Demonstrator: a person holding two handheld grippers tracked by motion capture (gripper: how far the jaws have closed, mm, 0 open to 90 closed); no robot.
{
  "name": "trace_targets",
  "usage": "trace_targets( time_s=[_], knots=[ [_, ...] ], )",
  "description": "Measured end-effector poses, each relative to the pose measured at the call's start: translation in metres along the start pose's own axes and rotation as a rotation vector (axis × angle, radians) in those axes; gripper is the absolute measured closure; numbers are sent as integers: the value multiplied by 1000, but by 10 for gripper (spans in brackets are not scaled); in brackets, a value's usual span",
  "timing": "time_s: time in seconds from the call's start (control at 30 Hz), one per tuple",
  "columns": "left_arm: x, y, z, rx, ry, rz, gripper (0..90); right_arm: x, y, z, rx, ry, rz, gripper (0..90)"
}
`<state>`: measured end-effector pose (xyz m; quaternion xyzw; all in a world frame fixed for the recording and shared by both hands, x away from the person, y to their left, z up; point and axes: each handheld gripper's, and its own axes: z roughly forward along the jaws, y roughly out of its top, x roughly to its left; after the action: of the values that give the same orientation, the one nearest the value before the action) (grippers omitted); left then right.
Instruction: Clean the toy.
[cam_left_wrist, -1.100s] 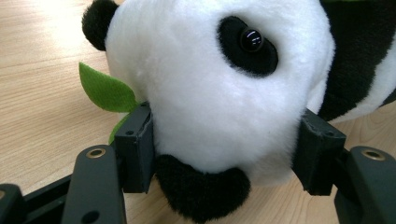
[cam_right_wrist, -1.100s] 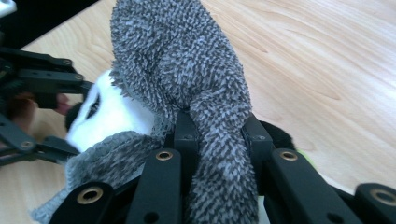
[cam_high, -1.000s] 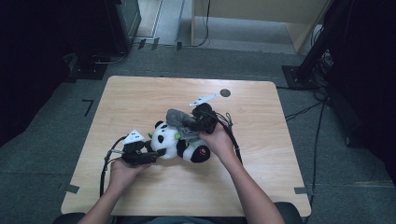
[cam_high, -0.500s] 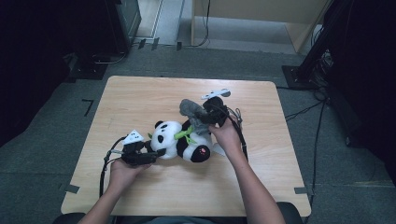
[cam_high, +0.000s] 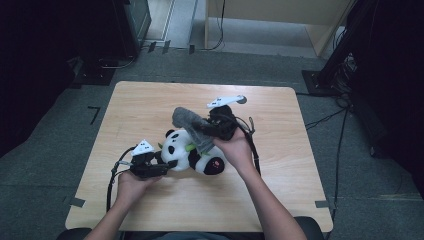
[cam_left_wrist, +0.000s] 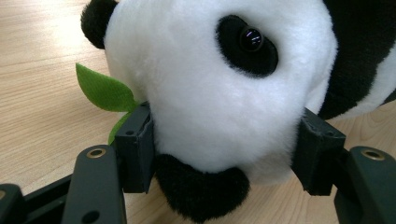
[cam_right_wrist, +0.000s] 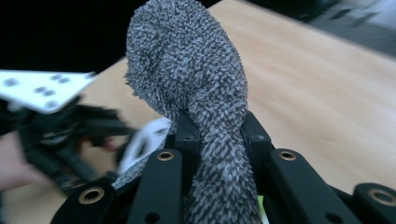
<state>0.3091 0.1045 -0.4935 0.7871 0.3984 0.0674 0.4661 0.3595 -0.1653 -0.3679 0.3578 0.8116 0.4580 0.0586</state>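
Your left gripper (cam_high: 159, 167) has its jaws pressed against both sides of the plush panda (cam_high: 192, 152), which lies on the bare wooden worktop (cam_high: 150, 102) near its middle; a green felt leaf (cam_left_wrist: 102, 91) pokes out beside one jaw. Your right gripper (cam_high: 207, 129) pinches a nubbly grey sock (cam_right_wrist: 198, 93), held just above the panda's body. No writing can be read on either thing.

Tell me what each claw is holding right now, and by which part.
The left claw grips the panda plush by its head, one jaw on each side. The right claw pinches the grey fuzzy cloth at a narrow, bunched part, its fuller end standing above the jaws.
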Motion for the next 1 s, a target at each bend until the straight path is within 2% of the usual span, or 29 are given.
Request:
trace_targets(
  time_s=[0.03,0.1,0.2,0.3,0.37,0.47,0.57,0.8,1.0],
  knots=[
    [0,0,0,0,0,0,344,2,-3,5,12,32,9,748],
    [0,0,0,-1,0,0,344,4,-8,13,43,55,12,748],
    [0,0,0,4,1,-3,344,-1,-21,30,110,46,15,742],
    [0,1,0,3,-2,-10,345,-17,-29,33,87,44,57,739],
    [0,1,0,1,-2,-14,346,-25,-30,31,85,-6,50,739],
    [0,1,1,-3,-2,-17,346,-33,-32,31,85,-14,62,739],
    [0,1,1,-1,-3,-15,346,-34,-31,29,85,-31,51,740],
    [1,3,1,8,-9,-4,348,-32,-33,24,87,-45,-8,740],
    [0,2,0,9,-6,-2,346,-41,-35,21,68,-4,52,741]
  ],
)
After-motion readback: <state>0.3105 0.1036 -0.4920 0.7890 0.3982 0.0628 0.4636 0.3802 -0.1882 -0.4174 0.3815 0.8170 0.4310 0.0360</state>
